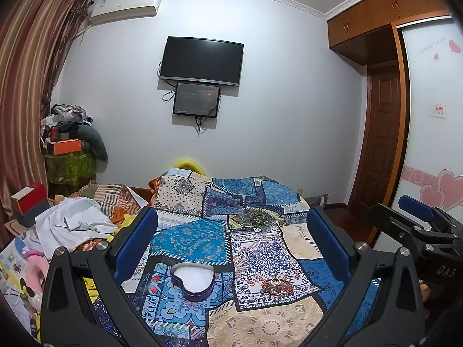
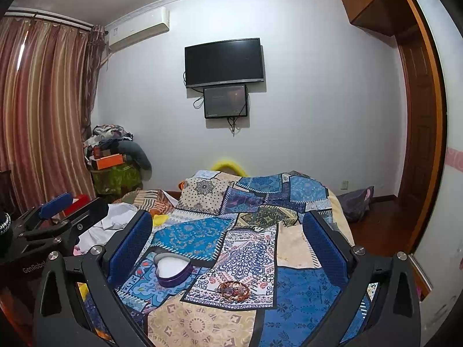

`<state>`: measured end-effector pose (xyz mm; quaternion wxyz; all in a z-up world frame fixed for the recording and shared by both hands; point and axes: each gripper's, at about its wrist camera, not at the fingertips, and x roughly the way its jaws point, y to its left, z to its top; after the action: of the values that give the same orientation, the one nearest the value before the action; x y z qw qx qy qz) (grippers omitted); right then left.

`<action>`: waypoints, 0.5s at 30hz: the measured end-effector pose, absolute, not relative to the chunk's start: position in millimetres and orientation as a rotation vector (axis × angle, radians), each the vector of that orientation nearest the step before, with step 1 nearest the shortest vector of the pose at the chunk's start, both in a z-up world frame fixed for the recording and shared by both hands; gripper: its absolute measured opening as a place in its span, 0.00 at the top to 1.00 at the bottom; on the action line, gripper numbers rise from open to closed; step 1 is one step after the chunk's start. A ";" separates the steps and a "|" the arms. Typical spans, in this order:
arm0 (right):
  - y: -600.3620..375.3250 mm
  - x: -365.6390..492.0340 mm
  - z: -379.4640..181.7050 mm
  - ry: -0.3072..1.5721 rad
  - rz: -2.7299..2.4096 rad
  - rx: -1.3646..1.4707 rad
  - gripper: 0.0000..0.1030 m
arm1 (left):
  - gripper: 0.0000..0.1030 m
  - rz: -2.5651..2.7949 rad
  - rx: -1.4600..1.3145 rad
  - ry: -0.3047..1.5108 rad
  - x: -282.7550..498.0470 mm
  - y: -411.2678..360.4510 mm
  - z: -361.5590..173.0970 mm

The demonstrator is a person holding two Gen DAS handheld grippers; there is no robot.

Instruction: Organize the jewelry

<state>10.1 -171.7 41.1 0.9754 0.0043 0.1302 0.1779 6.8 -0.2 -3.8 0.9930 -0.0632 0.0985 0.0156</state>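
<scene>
Both claws (image 1: 231,240) (image 2: 228,240) gape above a purple heart-shaped tin (image 1: 193,282) and tangled gold jewelry (image 1: 276,284).

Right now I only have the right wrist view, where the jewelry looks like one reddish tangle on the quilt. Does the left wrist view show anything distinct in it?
Observer: Yes, a gold ring lies on top of the jewelry pile.
Operator: What is the red thing half hidden behind the left gripper?
Observer: A red box with a pale lid, beside the bed.
Operator: And beyond the wardrobe frame on my far right?
Observer: A white door with pink heart decals low on it.
</scene>
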 end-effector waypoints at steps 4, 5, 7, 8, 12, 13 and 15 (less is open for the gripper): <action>-171.9 10.2 41.2 0.263 0.359 0.010 0.00 | 0.00 0.031 -0.127 0.198 6.7 0.2 -3.5; -171.9 9.7 41.5 0.262 0.360 0.010 0.00 | 0.00 0.031 -0.127 0.197 6.7 0.1 -3.4; -171.5 9.1 42.5 0.261 0.362 0.010 0.00 | 0.00 0.033 -0.126 0.196 6.6 -0.2 -3.3; -171.4 9.1 42.9 0.260 0.362 0.010 0.00 | 0.00 0.033 -0.126 0.196 6.5 -0.2 -3.1; -171.6 8.9 44.0 0.261 0.362 0.011 0.00 | 0.00 0.032 -0.127 0.197 6.9 -0.6 -3.4; -171.9 9.0 43.7 0.261 0.363 0.011 0.00 | 0.00 0.031 -0.127 0.197 7.0 -0.6 -3.0; -171.6 9.0 43.9 0.261 0.362 0.011 0.00 | 0.00 0.031 -0.126 0.197 6.8 -0.6 -2.7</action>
<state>9.0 -171.6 43.9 0.9752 0.0054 0.1293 0.1796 6.8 -0.6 -2.7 0.9930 -0.0629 0.0982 0.0157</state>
